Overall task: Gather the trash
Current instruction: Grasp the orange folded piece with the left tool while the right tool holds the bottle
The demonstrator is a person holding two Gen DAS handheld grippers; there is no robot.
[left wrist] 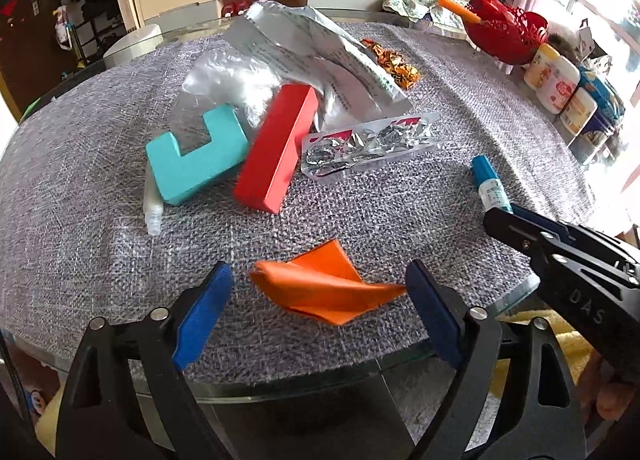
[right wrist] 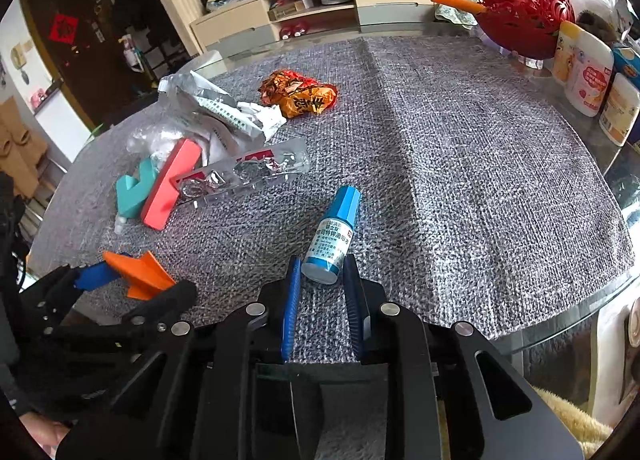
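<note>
A folded orange paper scrap [left wrist: 326, 288] lies near the table's front edge, between the open jaws of my left gripper [left wrist: 320, 292]; the right pad touches its tip. It also shows in the right wrist view [right wrist: 144, 274]. A small blue dropper bottle [right wrist: 334, 234] lies on its side, its base between the fingers of my right gripper [right wrist: 322, 274], which is closed to about the bottle's width. The bottle also shows in the left wrist view [left wrist: 490, 188]. Farther back lie a silver foil bag [left wrist: 320, 60], an empty blister pack [left wrist: 372, 142] and an orange snack wrapper [right wrist: 300, 94].
A teal block [left wrist: 196, 156] and a red block [left wrist: 276, 148] sit among the trash, with a small clear vial [left wrist: 153, 208] beside them. A red basket [right wrist: 520, 26] and several tubs [right wrist: 586, 74] stand at the back right. The grey cloth [right wrist: 460, 164] covers a round glass table.
</note>
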